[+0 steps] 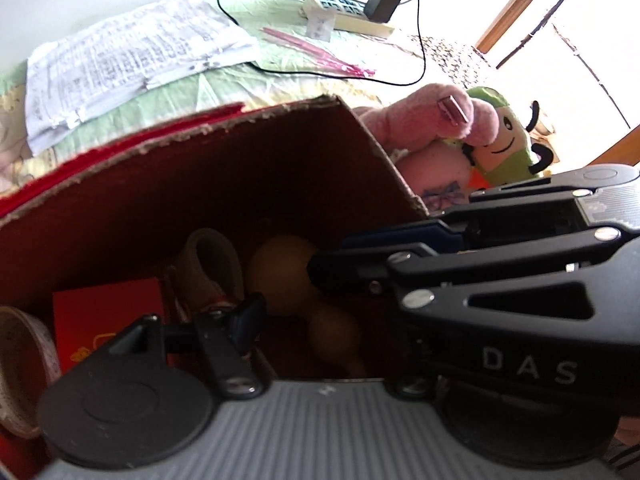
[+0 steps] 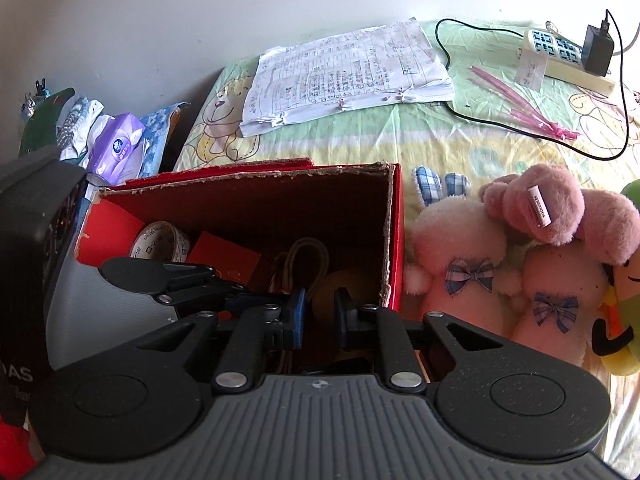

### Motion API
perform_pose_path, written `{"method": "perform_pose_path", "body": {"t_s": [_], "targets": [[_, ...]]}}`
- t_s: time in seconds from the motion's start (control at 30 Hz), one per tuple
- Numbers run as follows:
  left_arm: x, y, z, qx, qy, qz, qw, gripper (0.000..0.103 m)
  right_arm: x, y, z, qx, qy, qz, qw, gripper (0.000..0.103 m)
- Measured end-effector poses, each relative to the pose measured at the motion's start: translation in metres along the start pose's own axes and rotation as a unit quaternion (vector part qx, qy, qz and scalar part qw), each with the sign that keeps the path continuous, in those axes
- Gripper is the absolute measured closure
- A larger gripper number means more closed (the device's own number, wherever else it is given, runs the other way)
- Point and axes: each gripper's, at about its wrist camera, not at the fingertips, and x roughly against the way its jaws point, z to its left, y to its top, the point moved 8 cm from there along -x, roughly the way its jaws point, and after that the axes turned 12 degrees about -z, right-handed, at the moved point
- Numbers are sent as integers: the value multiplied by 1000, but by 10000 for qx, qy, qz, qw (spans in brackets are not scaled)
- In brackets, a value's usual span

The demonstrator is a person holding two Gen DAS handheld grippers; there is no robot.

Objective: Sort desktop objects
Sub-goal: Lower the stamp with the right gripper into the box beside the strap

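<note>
**Both grippers over the red box, nothing in hand**

We start at our right gripper (image 2: 320, 320): its blue pads (image 2: 295, 316) stand a little apart with nothing between them, poised over the near edge of the red box (image 2: 396, 236). Our left gripper (image 2: 224, 292) reaches into the box from the left side; in its own view one finger is masked by the right gripper's body, so we cannot tell whether it is spread or pinching.

Inside the box: a tape roll (image 2: 162, 240) at the left wall, a red card (image 2: 228, 258) beside it, a coiled cord (image 2: 308, 256) toward the middle, and a brownish round object (image 1: 282, 276) near the right wall, too dim to name.

Outside the box, just right of it, lie the pink plush toys (image 2: 520, 256); behind it, a paper stack (image 2: 344, 76), pink strips (image 2: 520, 104) and a power strip (image 2: 560, 56).

Risks, as we judge them: the two grippers sit crowded over one opening and could knock together. The torn cardboard rim could catch a finger on withdrawal and tip the box. A descending finger could snag the cord's loops.
</note>
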Motion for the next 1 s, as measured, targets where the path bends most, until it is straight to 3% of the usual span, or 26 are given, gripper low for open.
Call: {"method": "perform_pose_path", "body": {"t_s": [0.33, 0.73, 1.0], "targets": [[8, 3, 13, -29, 639, -238, 9977, 28, -5, 4, 8, 52, -101, -252, 9996, 84], [40, -7, 62, 31, 1645, -394, 9856, 24, -33, -1, 32, 55, -6, -352, 9994, 79], [35, -15, 75, 194, 1896, -305, 9812, 20, -49, -8, 34, 47, 13, -229, 9997, 78]]}}
